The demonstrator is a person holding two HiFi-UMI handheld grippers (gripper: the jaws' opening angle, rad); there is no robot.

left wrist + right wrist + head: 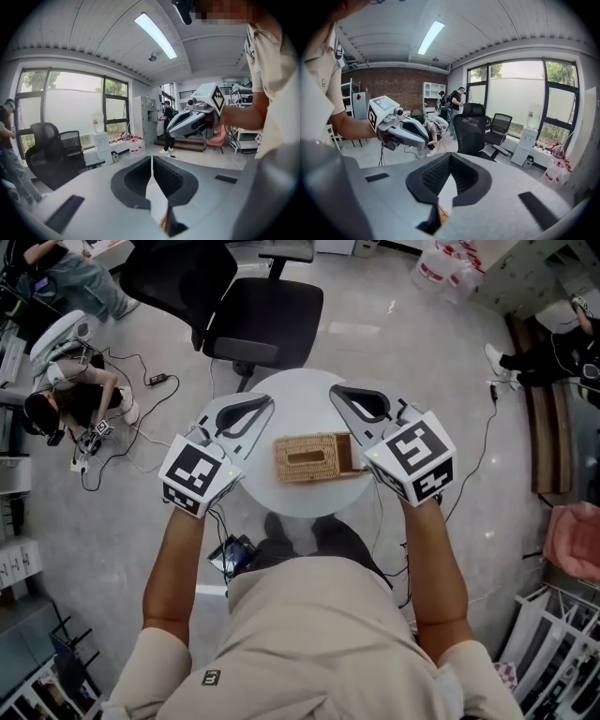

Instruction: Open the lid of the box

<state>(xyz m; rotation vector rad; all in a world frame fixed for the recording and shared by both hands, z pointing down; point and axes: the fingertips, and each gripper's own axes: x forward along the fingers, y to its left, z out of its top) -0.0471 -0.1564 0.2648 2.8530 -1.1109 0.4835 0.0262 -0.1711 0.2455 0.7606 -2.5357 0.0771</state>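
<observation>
A woven straw box (309,457) with a slot in its lid lies in the middle of the round white table (300,395). Its right end looks darker brown. My left gripper (267,405) hangs over the table just left of the box, jaws shut and holding nothing. My right gripper (336,392) hangs just right of the box, also shut and holding nothing. In the left gripper view the shut left gripper (151,159) points past the right gripper (197,119), with a sliver of the box (164,221) below. The right gripper view shows its shut jaws, the left gripper (401,127) and a box sliver (443,215).
A black office chair (253,315) stands just behind the table. Cables (141,381) trail over the floor at the left, where people sit. Water bottles (441,263) stand at the back right. A bench (544,418) and a pink cloth (574,538) are at the right.
</observation>
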